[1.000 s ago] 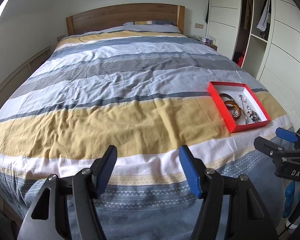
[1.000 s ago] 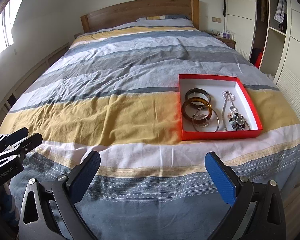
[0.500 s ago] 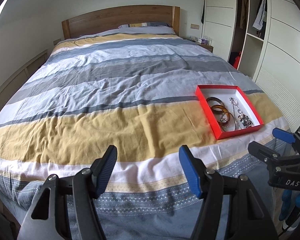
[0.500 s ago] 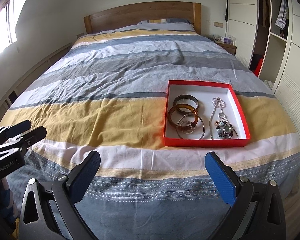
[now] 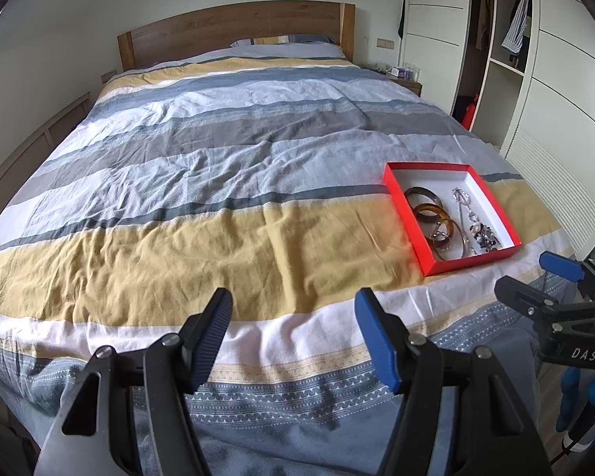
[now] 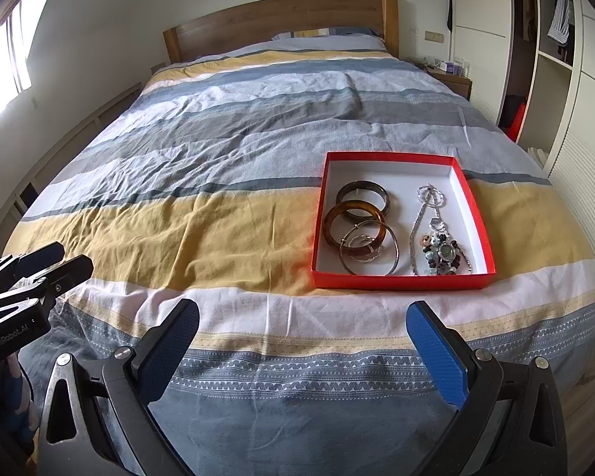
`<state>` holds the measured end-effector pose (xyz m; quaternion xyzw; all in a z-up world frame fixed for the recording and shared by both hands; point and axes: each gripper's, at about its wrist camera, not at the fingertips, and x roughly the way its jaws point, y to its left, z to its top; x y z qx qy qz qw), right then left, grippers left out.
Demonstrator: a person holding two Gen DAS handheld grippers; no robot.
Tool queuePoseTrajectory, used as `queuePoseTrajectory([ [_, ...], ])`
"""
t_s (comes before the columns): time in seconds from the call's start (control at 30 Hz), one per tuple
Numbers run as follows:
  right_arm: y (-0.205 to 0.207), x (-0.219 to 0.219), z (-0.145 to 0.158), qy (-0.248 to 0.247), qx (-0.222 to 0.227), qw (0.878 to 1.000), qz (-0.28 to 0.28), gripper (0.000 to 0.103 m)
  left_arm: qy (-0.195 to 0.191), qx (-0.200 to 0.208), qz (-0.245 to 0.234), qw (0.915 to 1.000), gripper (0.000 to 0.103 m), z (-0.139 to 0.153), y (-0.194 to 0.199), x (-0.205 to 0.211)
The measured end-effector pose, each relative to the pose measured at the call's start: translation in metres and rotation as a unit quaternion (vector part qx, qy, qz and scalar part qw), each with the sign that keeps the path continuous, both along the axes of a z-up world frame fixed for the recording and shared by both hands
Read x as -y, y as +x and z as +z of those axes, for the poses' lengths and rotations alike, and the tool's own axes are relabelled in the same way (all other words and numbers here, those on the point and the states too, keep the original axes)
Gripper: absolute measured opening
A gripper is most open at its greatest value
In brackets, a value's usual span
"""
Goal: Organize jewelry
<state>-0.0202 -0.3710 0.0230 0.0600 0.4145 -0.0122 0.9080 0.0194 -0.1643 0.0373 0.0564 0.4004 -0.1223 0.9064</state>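
Jewelry sits gathered in a shallow red box point(image 6: 480, 214) with a white inside, resting on the yellow stripe of a striped bedspread point(image 6: 226, 182) near the foot of the bed. Over the last second both cameras have drawn back a little and swung — the box now lies further from the right gripper point(image 6: 303, 351) and more to the centre of its view than before. Nothing in the box has shifted. Everything lying in the box would suit a job already finished as well as one where the pieces are about to be laid out, so the retreat settles little.

Inside, on the left, three bangles overlap: a dark one point(image 6: 361, 195), an amber, glossy, translucent one point(image 6: 337, 222), and thin silver wire hoops point(image 6: 371, 252). On the right lies a fine silver chain point(image 6: 416, 222) ending in a cluster of beads and charms point(image 6: 442, 252) — small, knobbly, mixed colours.

The bedspread is soft, creased cotton. Both tools have black frames with ribbed blue pads. The left gripper point(image 5: 293, 339) is spread wide and empty; the right one is likewise spread, holding nothing, both over the bed's foot.
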Motion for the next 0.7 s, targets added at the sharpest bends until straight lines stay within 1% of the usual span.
queuePoseTrajectory([
  [0.23,0.004,0.009,-0.005,-0.003,-0.007,1.000,-0.003,0.102,-0.002,-0.010,-0.002,0.9999,0.062,-0.008,0.005,0.006],
  [0.7,0.007,0.018,-0.018,-0.001,-0.025,1.000,-0.015,0.102,0.007,-0.013,-0.003,0.9999,0.062,-0.014,0.007,0.008],
])
